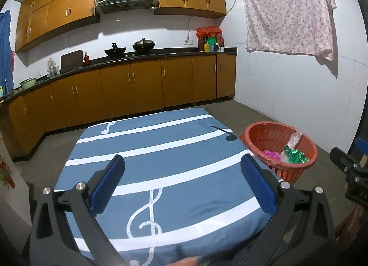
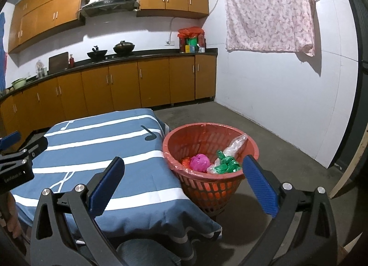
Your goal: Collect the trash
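Red plastic formed the basket, set on the floor just beside the blue striped tablecloth; pink, green and clear wrappers were seen inside. Both the left gripper and right gripper were held wide apart, grasping nothing. Small white lettering on the left gripper's body was too blurred to be read.

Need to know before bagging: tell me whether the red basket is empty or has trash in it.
Has trash. The red basket stands upright beside the table and holds a pink wad, green wrappers and a clear plastic bag, well below its rim.
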Tool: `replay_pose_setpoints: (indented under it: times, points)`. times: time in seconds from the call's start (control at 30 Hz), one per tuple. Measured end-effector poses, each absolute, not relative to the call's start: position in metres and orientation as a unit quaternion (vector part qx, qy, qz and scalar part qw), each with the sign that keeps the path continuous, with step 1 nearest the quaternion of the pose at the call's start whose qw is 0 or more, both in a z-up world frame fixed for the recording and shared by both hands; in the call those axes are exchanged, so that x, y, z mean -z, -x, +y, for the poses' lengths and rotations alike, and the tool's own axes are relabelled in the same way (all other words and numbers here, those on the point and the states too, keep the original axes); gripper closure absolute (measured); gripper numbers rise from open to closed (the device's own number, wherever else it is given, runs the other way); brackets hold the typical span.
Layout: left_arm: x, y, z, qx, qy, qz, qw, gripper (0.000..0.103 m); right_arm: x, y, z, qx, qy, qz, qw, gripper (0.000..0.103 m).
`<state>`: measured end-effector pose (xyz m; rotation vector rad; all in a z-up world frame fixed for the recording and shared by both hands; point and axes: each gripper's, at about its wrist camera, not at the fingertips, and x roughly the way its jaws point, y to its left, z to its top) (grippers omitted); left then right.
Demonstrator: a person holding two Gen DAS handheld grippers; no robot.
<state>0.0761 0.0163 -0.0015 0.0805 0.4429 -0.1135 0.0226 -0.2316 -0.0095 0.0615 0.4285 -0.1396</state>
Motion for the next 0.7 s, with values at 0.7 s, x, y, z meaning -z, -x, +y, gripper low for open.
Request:
replay_pose_setpoints:
  times: [0.7]
  points:
    - [-0.005,-0.049,0.029,0.062,-0.010,0.224,0.972,0.004,0.005,0.001,-0.215,0.086,-0.024,0.199,0.976,0.002]
